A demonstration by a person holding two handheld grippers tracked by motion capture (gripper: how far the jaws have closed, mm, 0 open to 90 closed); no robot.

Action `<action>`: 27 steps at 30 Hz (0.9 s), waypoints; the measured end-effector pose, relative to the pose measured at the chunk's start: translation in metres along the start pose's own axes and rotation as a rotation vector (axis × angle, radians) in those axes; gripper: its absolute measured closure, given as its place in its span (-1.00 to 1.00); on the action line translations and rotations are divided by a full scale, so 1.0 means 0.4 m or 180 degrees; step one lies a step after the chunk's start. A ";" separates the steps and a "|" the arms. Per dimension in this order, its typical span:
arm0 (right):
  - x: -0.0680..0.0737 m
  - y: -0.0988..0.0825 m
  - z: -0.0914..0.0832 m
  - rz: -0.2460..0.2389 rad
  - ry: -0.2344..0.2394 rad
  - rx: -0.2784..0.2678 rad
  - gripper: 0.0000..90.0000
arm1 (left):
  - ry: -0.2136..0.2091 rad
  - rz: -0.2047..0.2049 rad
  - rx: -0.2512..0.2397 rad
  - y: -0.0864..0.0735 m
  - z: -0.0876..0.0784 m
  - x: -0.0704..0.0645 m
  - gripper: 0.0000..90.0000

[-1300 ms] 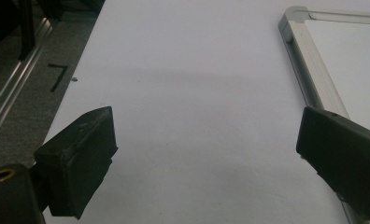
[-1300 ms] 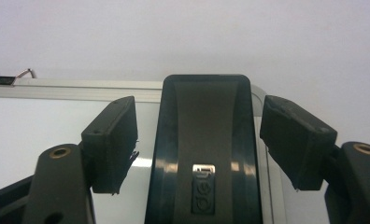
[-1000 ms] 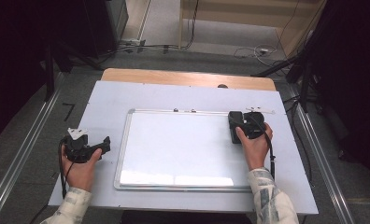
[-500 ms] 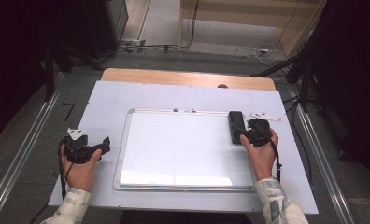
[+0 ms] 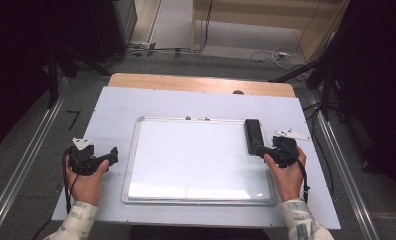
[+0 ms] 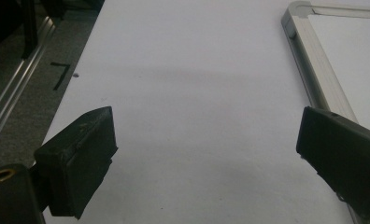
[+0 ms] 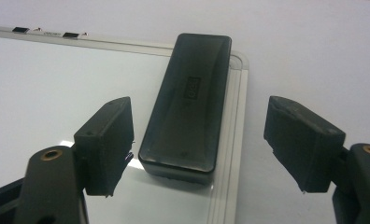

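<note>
A black eraser [image 5: 252, 134] lies on the far right corner of a whiteboard [image 5: 136, 150], which rests flat on the white table [image 5: 186, 102]. My right gripper [image 5: 268, 150] sits just behind the eraser's near end. In the right gripper view the eraser [image 7: 188, 93] runs away from me over the whiteboard [image 7: 57, 84]. Its near end lies between the jaws of the right gripper [image 7: 197, 116], which have just been opening and stand clear of it on both sides. My left gripper [image 5: 113, 154] rests left of the board. In its own view the left gripper [image 6: 206, 126] stands open over bare table beside the whiteboard frame [image 6: 314, 74].
A wooden board [image 5: 186, 82] shows behind the table's far edge. Metal rails [image 5: 31, 160] run along the floor on both sides, and cables [image 5: 266, 52] lie on the floor beyond. Two small clips [image 7: 71, 35] sit on the whiteboard's far frame.
My right hand has drawn back from over the eraser toward the near right, and its jaws have widened. The eraser stays on the board's corner. The left hand has not moved.
</note>
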State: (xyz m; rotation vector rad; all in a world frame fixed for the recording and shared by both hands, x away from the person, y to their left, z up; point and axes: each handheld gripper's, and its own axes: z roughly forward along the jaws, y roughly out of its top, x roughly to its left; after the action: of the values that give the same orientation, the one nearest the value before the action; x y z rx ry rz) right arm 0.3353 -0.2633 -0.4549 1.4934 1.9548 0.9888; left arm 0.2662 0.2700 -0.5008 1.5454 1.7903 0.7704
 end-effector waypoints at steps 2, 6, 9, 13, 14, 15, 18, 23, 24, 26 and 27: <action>-0.006 -0.006 -0.008 0.0013 -0.0001 -0.0014 -0.49 | 0.0002 0.0000 0.0001 0.000 0.000 0.000 -0.88; -0.017 -0.015 -0.026 0.0008 0.0015 -0.0048 -0.49 | 0.0001 -0.0005 0.0002 0.000 0.001 0.000 -0.88; -0.026 -0.024 -0.034 -0.0004 0.0020 -0.0049 -0.50 | -0.0001 -0.0018 0.0001 0.000 0.001 0.001 -0.88; -0.038 -0.034 -0.038 -0.0016 0.0006 -0.0003 -0.50 | 0.0001 -0.0013 0.0007 -0.001 0.000 0.002 -0.88; -0.040 -0.036 -0.039 -0.0014 0.0005 -0.0001 -0.50 | -0.0002 -0.0010 0.0010 -0.001 0.000 0.002 -0.88; -0.043 -0.038 -0.041 -0.0011 0.0000 0.0003 -0.50 | 0.0002 -0.0010 0.0012 -0.001 0.000 0.002 -0.88; -0.049 -0.044 -0.047 -0.0005 0.0003 0.0017 -0.51 | 0.0011 -0.0015 0.0018 -0.001 0.002 0.002 -0.88; -0.059 -0.050 -0.057 -0.0010 -0.0004 0.0014 -0.52 | 0.0010 0.0000 0.0012 -0.001 0.000 0.003 -0.88; -0.060 -0.051 -0.060 -0.0008 -0.0017 -0.0003 -0.51 | 0.0005 -0.0003 0.0013 -0.001 0.001 0.003 -0.88; -0.064 -0.053 -0.066 -0.0005 -0.0030 -0.0024 -0.51 | 0.0010 0.0002 0.0014 -0.001 0.000 0.003 -0.88; -0.066 -0.053 -0.070 0.0006 -0.0033 -0.0022 -0.51 | 0.0007 -0.0003 0.0014 -0.001 0.000 0.003 -0.88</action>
State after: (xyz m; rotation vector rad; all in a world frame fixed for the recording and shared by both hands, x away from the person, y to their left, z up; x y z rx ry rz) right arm 0.3092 -0.2985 -0.4555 1.4940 1.9413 0.9859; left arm 0.2659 0.2713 -0.5014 1.5469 1.7952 0.7686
